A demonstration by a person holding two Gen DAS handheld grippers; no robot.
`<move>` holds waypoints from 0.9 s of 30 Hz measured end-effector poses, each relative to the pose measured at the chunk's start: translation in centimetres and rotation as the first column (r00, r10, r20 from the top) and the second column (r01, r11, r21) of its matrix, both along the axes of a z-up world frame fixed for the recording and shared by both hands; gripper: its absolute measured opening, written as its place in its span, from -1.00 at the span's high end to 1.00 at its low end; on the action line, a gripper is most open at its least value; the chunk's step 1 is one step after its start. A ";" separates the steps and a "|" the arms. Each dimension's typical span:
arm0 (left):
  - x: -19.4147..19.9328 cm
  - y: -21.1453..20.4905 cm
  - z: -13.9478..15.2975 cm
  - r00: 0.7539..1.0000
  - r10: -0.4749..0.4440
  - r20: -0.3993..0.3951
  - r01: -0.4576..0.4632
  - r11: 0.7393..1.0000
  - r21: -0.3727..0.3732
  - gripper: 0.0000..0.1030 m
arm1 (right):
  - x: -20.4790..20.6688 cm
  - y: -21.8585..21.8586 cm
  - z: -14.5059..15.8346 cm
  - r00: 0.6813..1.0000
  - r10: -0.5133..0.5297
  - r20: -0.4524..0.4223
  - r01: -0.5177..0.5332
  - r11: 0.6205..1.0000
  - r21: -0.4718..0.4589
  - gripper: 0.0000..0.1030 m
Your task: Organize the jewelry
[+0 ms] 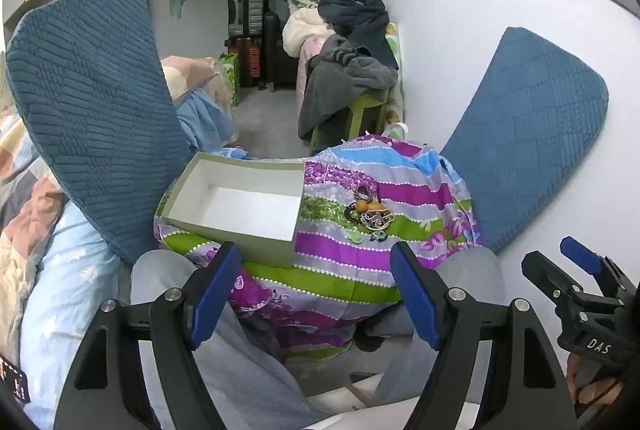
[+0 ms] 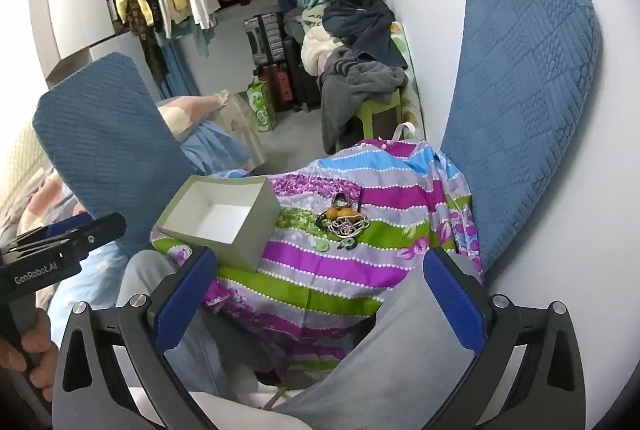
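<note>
two hand-held grippers, left (image 1: 316, 294) and right (image 2: 320, 304), both wide and empty; one open box (image 1: 240, 205), one jewelry pile (image 1: 370, 216)

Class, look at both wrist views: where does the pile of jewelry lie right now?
The pile of jewelry lies on the striped floral cloth, just right of the empty open box, at mid-frame in both views.

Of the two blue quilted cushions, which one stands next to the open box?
The left cushion: the open box sits at its base, while the other cushion leans on the white wall.
</note>
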State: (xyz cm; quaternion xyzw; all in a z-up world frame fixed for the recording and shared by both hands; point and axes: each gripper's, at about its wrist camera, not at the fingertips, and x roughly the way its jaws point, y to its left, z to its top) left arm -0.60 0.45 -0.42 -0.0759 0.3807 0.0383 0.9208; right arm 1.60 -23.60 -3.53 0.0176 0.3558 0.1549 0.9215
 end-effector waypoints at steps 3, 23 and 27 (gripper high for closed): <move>-0.5 -0.4 0.0 1.000 -0.007 0.010 0.006 1.000 0.009 -0.51 | 0.2 0.2 -0.1 1.000 -0.006 0.010 0.006 1.000 -0.006 -1.00; -1.4 -0.7 1.1 0.999 -0.016 0.036 0.017 1.000 -0.022 -0.59 | 0.5 0.4 -0.6 1.000 0.001 -0.014 -0.002 1.000 -0.026 -1.00; -1.1 -0.1 1.1 1.000 -0.012 0.027 0.013 1.000 -0.022 -0.59 | 0.6 0.3 -0.5 1.000 0.000 -0.014 0.000 1.000 -0.030 -1.00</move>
